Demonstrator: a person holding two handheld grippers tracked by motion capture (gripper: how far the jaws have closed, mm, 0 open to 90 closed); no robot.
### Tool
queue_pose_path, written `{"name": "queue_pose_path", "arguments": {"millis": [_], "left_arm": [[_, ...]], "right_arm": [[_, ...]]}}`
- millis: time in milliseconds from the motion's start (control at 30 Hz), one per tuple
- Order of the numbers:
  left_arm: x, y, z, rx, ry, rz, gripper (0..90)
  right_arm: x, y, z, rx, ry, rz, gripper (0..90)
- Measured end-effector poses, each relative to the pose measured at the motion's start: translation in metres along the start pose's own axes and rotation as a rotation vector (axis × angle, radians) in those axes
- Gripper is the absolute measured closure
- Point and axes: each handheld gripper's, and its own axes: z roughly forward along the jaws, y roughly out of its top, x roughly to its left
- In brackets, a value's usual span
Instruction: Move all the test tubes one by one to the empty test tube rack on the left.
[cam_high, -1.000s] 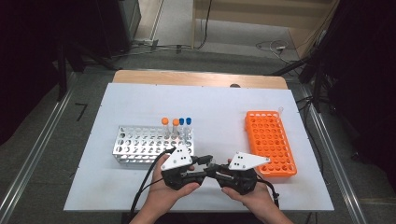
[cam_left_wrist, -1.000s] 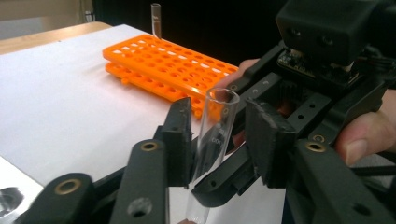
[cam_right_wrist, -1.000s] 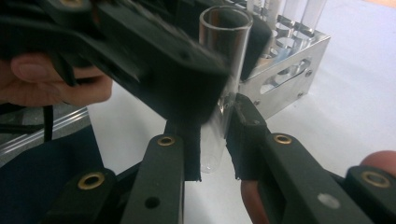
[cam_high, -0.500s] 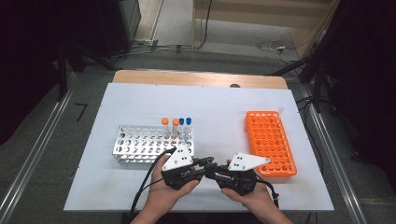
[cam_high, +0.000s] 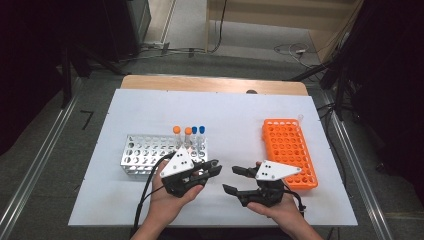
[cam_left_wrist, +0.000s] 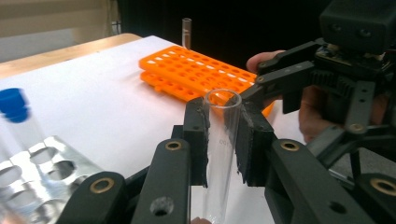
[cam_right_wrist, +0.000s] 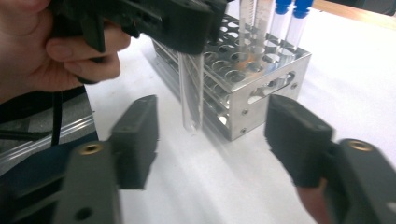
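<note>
My left gripper is shut on a clear uncapped tube and holds it upright, open mouth up, just right of the metal rack. In the right gripper view the same tube hangs from the left gripper with its round bottom above the white table. My right gripper faces it; its jaws have just been opening and now stand wide, touching nothing. In the high view the left gripper and the right gripper point at each other near the front edge.
Orange-capped tubes and blue-capped tubes stand at the right end of the metal rack. An orange rack lies at the right, with one clear tube standing at its far end. A wooden strip borders the table's far side.
The right gripper's jaws have spread apart and let go of the tube, and the two grippers now stand slightly apart. The left gripper keeps its hold.
</note>
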Motion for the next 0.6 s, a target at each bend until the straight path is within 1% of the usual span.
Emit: {"name": "queue_pose_path", "arguments": {"millis": [100,133,233,267,333,400,600], "left_arm": [[0.005,0.001,-0.006,-0.007,0.020,-0.004,77.2],[0.007,0.002,-0.008,-0.012,0.025,-0.005,77.2],[0.013,0.003,-0.013,-0.019,0.045,-0.008,77.1],[0.015,0.003,-0.015,-0.022,0.052,-0.012,77.1],[0.019,0.004,-0.020,-0.025,0.067,-0.014,77.1],[0.024,0.004,-0.024,-0.033,0.082,-0.022,77.1],[0.041,0.005,-0.037,-0.055,0.133,-0.037,77.2]], "right_arm": [[-0.005,0.000,-0.004,0.000,-0.011,0.007,17.8],[-0.006,-0.001,-0.006,-0.004,-0.023,0.007,14.0],[-0.011,-0.001,-0.012,-0.009,-0.031,0.013,7.2],[-0.013,-0.002,-0.013,-0.008,-0.032,0.014,7.1],[-0.017,-0.004,-0.017,-0.009,-0.049,0.011,6.0],[-0.020,-0.006,-0.020,0.003,-0.092,0.007,6.0],[-0.037,-0.011,-0.036,-0.012,-0.122,0.030,6.0]]}}
